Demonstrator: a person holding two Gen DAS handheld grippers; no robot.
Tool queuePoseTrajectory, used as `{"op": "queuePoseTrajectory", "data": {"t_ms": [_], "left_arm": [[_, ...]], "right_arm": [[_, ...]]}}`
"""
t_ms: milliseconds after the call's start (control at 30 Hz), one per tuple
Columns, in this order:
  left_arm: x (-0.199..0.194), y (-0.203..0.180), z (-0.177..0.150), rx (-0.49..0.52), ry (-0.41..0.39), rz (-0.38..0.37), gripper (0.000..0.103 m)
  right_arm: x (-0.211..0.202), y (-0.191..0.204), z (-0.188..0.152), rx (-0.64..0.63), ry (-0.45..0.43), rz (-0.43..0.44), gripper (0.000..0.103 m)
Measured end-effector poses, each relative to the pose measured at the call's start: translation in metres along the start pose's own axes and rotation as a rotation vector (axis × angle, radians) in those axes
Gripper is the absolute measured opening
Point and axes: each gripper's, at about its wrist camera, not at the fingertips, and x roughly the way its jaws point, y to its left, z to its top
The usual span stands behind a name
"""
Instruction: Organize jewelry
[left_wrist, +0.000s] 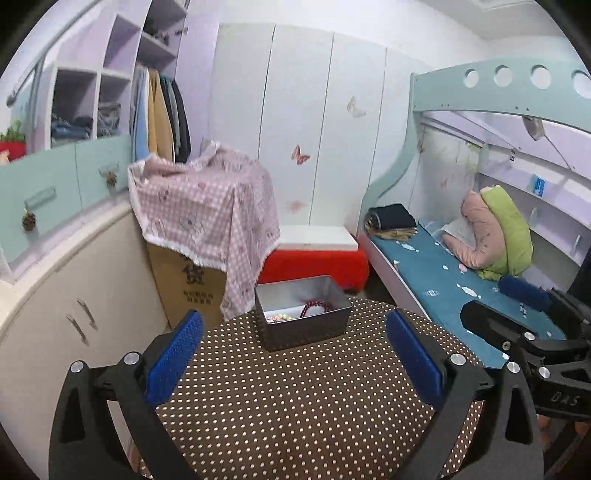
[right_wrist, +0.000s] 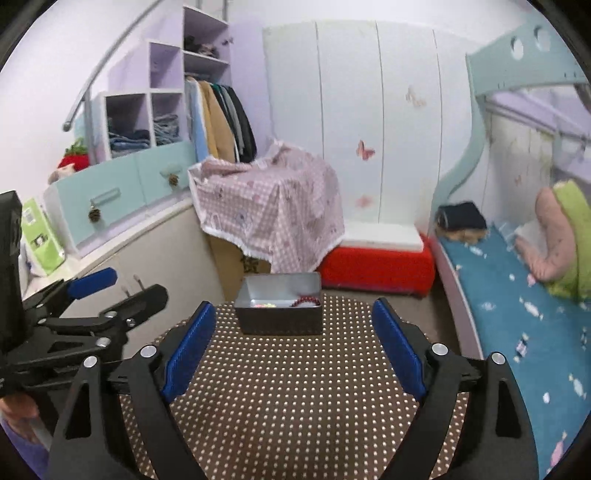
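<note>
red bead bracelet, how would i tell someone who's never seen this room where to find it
Start at the polka-dot table in the middle of the room and look to its far edge, where an open grey metal tin sits. Inside the tin, toward its right side, lies the red bead bracelet. It is a ring of dark red round beads, unlike the pale, mixed-colour jewelry lying left of it.

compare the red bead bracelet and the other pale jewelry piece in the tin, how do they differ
The red bead bracelet is dark red and lies toward the tin's right side; the pale piece is pastel pink and green and lies at the left. The bracelet's round beads read clearly; the pale piece's shape is too small to tell. Both lie inside the open metal tin.
</note>
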Motion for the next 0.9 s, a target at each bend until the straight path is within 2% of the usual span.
{"op": "queuePoseTrajectory", "data": {"t_ms": [233,600,900], "left_arm": [[-0.047,-0.015,-0.006,0.03,-0.079,0.017,0.096],[-0.09,-0.031,-0.011,0.061,-0.236,0.088,0.096],[-0.095,-0.032,-0.014,0.055,-0.265,0.089,0.096]], "right_arm": [[-0.05,0.015,-0.002,-0.046,-0.068,-0.063,0.085],[-0.094,0.029,-0.007,-0.078,-0.175,-0.124,0.085],[-0.098,0.029,-0.008,-0.06,-0.187,-0.127,0.086]]}}
